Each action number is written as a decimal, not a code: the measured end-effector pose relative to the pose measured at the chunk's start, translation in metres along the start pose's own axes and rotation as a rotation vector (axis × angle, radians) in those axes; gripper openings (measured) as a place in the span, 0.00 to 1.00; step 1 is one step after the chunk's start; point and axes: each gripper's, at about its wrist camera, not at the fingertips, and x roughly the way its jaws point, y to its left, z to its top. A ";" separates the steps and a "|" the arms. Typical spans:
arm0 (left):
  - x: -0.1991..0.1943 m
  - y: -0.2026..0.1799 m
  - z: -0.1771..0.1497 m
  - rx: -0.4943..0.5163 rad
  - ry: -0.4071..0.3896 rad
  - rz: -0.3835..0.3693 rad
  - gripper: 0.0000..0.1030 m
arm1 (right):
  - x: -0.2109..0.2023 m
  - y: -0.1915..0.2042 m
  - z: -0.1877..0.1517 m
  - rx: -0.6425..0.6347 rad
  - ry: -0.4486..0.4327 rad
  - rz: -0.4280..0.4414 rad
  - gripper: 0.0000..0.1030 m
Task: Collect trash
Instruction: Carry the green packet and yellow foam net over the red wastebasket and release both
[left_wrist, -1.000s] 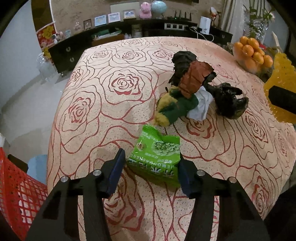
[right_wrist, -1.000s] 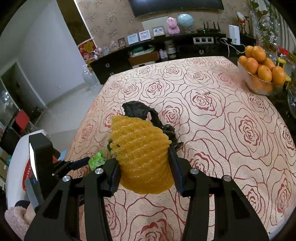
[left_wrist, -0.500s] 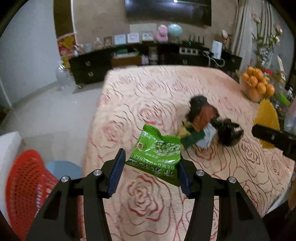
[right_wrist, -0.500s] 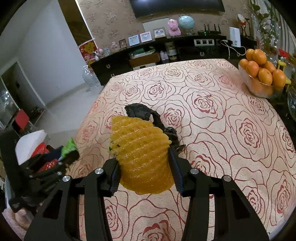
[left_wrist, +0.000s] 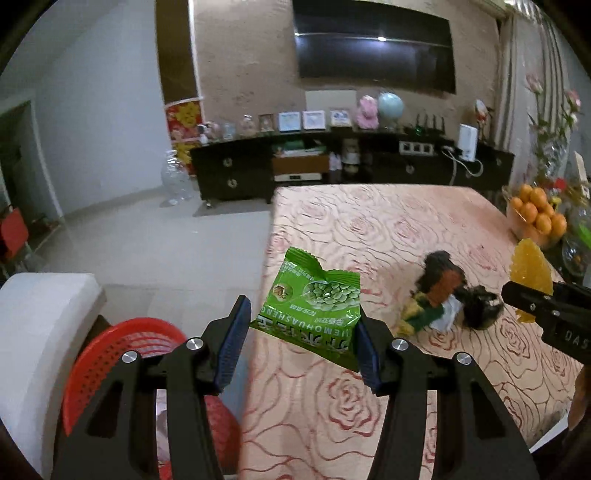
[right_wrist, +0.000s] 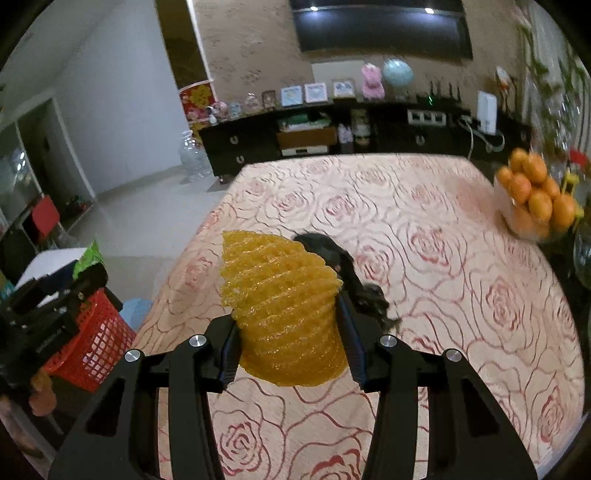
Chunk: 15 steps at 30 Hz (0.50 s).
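Observation:
My left gripper (left_wrist: 301, 339) is shut on a green snack packet (left_wrist: 314, 306) and holds it above the table's left edge, near the red basket (left_wrist: 110, 369) on the floor. My right gripper (right_wrist: 288, 343) is shut on a yellow foam fruit net (right_wrist: 284, 306) above the table; the net also shows in the left wrist view (left_wrist: 530, 269). A pile of trash (left_wrist: 443, 295) with black peel, brown and green wrappers and white tissue lies on the rose tablecloth (left_wrist: 388, 229). The black peel shows behind the net in the right wrist view (right_wrist: 354, 280).
A bowl of oranges (right_wrist: 535, 199) stands at the table's right edge. A white chair (left_wrist: 33, 332) is beside the red basket, which also shows in the right wrist view (right_wrist: 92, 343). A dark sideboard (left_wrist: 332, 166) lines the far wall.
My left gripper has lifted the green packet off the table and swung left toward the red basket. My right gripper has risen a little with the yellow net.

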 end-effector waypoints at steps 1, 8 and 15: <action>-0.003 0.007 0.000 -0.011 -0.005 0.012 0.49 | -0.001 0.007 0.002 -0.020 -0.009 -0.001 0.44; -0.016 0.049 -0.004 -0.072 -0.017 0.100 0.49 | 0.001 0.052 0.009 -0.116 -0.034 0.031 0.44; -0.029 0.094 -0.015 -0.116 -0.024 0.205 0.49 | 0.010 0.096 0.011 -0.196 -0.033 0.078 0.44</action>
